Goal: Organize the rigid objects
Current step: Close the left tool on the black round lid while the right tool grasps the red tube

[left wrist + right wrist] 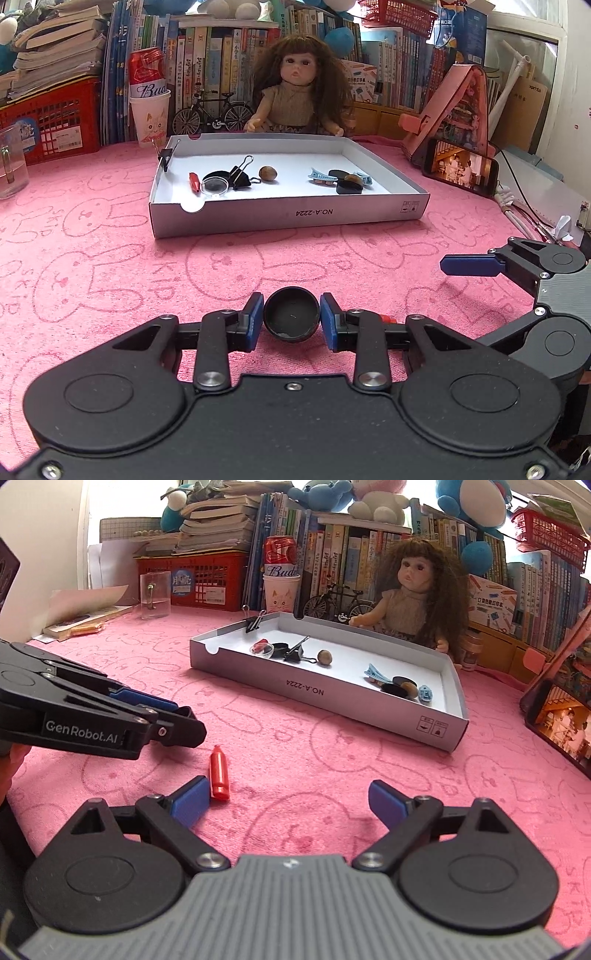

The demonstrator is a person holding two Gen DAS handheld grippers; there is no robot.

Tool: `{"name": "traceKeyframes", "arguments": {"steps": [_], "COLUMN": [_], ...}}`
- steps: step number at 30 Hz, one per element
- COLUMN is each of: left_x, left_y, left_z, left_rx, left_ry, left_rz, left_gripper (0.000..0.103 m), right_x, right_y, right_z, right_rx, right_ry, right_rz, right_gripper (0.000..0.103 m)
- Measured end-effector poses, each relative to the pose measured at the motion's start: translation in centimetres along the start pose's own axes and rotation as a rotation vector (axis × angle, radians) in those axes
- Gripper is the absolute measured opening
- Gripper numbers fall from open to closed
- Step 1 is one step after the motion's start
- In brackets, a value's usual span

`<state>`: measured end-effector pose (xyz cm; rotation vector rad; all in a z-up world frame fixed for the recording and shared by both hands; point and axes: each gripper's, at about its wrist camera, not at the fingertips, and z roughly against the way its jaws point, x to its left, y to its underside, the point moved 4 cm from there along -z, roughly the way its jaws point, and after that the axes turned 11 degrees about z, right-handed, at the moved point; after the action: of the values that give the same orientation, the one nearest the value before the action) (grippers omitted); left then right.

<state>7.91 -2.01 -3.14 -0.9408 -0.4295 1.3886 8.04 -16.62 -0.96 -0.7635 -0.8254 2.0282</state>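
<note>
The left tongs [291,318] are clenched on a small round black cap [291,314], gripped only by its curved sides just above the pink cloth near the front edge of the bench. Because the blue pads [254,314] meet a rounded wall, the cap could be squeezed out or twisted loose if it is lifted quickly toward the white box [288,216] further back. The right tongs [288,805] are spread wide and hold nothing; a red cap [218,777] lies on the cloth just beside their left pad [190,801]. It could be nudged or rolled away, rather than caught, if they are closed without being centred first.
</note>
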Motion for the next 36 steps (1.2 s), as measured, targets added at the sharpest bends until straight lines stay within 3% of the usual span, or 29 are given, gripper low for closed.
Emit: {"name": "traceKeyframes", "arguments": {"steps": [5,16,21,29,36], "left_x": [-0.5,-1.6,-0.5,1.5,2.5], "left_y": [0.3,0.2,-0.1,0.4,0.7], "left_z": [-0.3,-0.4,0.2,2.1,3.1], "left_rx": [-0.001,-0.034,-0.042,-0.051,-0.061], "left_ry": [-0.003,-0.006,-0.037,-0.083,-0.108], "left_rz": [-0.022,-0.038,-0.043,-0.033,-0.025], "left_gripper": [0.031,0.031,0.031,0.031,0.031], "right_x": [-1.2,-1.7,-1.5,0.5,2.9], "right_y": [0.2,0.3,0.4,-1.4,-2.7], "right_z": [-0.2,-0.2,0.1,-0.7,-2.2], "right_rx": [0.017,0.029,-0.007,-0.048,-0.040], "right_ry": [0.041,0.044,-0.031,-0.143,-0.218], "right_rz": [-0.037,-0.084,-0.096,0.017,0.111], "right_gripper": [0.097,0.097,0.097,0.096,0.088]}}
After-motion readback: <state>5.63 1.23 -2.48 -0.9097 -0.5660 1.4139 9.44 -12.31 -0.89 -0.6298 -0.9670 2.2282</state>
